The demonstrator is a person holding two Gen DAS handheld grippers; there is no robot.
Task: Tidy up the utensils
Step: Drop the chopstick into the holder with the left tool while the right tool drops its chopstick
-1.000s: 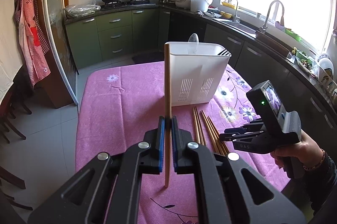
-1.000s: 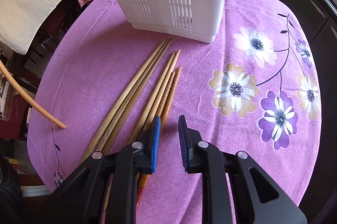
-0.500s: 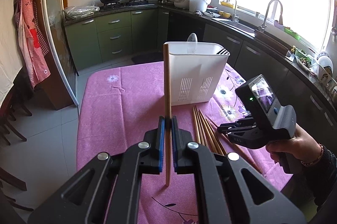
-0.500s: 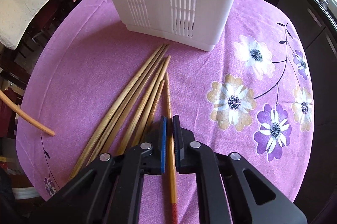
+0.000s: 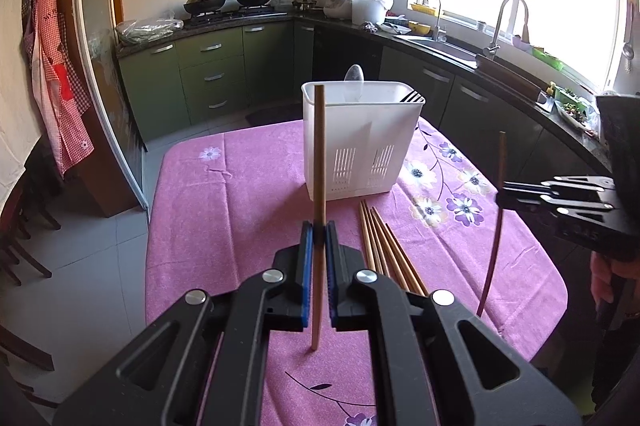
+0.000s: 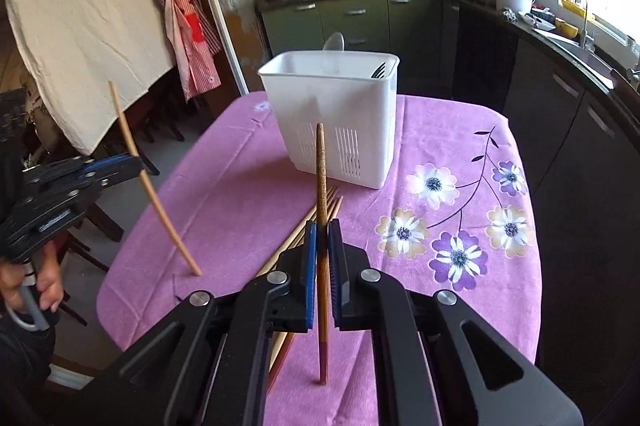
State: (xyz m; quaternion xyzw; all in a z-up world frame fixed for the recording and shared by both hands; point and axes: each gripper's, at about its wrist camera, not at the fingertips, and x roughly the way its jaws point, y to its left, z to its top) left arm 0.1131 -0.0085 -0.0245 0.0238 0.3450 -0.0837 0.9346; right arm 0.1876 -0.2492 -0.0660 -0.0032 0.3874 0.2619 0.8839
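Blue pads line both of our tools. Low in the centre of the left wrist view, the left hand-held gripper (image 5: 319, 238) is clamped on a pale wooden chopstick (image 5: 319, 162), which stands nearly upright, its lower tip hanging just above the pink cloth. Low in the centre of the right wrist view, the right hand-held gripper (image 6: 322, 238) is clamped on a darker chopstick (image 6: 321, 170) with a ridged upper part and a reddish lower end; it too stands nearly upright, clear of the cloth.

We see each tool from the other camera as well: the right one at the right edge of the left view with its chopstick pointing up, the left one at the left edge of the right view with its chopstick leaning.

Just right of the left hand-held gripper, a bundle of loose chopsticks (image 5: 380, 238) lies flat on the desk (image 5: 224, 194), fanned toward the lower right. Above them, in the middle of the frame, stands a white slotted utensil holder (image 5: 360, 146) on the cloth. A spoon (image 5: 354, 74) rises from its far side and fork tines (image 5: 412, 99) show at its right corner. Printed flowers (image 6: 460, 258) fill the right part of the cloth.
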